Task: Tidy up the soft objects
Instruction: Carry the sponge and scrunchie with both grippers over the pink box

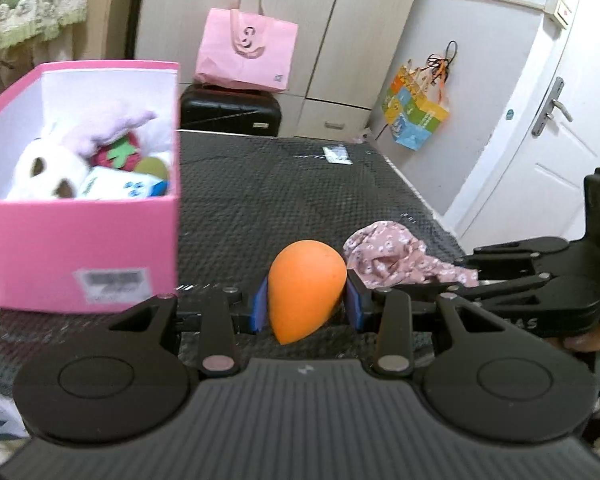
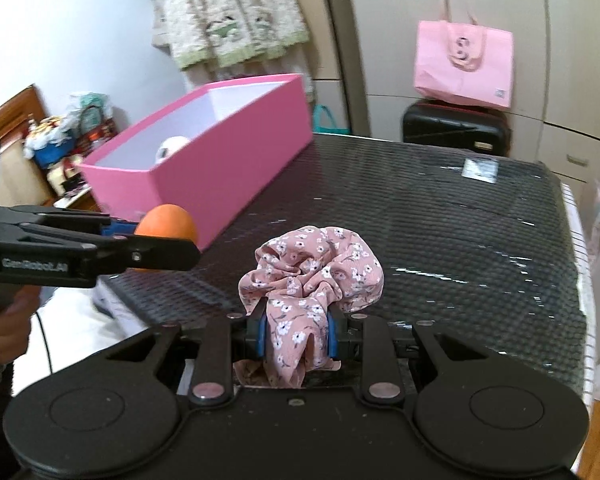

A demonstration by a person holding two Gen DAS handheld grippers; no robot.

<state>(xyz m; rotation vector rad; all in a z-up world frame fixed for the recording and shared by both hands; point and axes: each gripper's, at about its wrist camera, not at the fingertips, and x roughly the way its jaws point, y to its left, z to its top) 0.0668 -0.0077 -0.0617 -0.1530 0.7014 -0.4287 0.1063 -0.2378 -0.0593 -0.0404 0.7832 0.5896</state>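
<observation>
My left gripper (image 1: 306, 306) is shut on an orange egg-shaped sponge (image 1: 306, 288), held above the black table to the right of the pink box (image 1: 76, 240). The box holds several soft toys (image 1: 96, 160). My right gripper (image 2: 296, 338) is shut on a pink floral scrunchie (image 2: 312, 272) over the table's near edge. In the left wrist view the scrunchie (image 1: 396, 256) and the right gripper (image 1: 476, 276) sit just right of the sponge. In the right wrist view the left gripper (image 2: 168, 246) with the sponge (image 2: 166, 222) is at left, in front of the pink box (image 2: 228, 168).
A black textured table (image 2: 440, 220) carries a small packet (image 2: 480, 169) at its far side. Behind it stand a black suitcase (image 1: 230, 110) with a pink bag (image 1: 246, 54) on top, wardrobes, and a white door (image 1: 548, 128) at right.
</observation>
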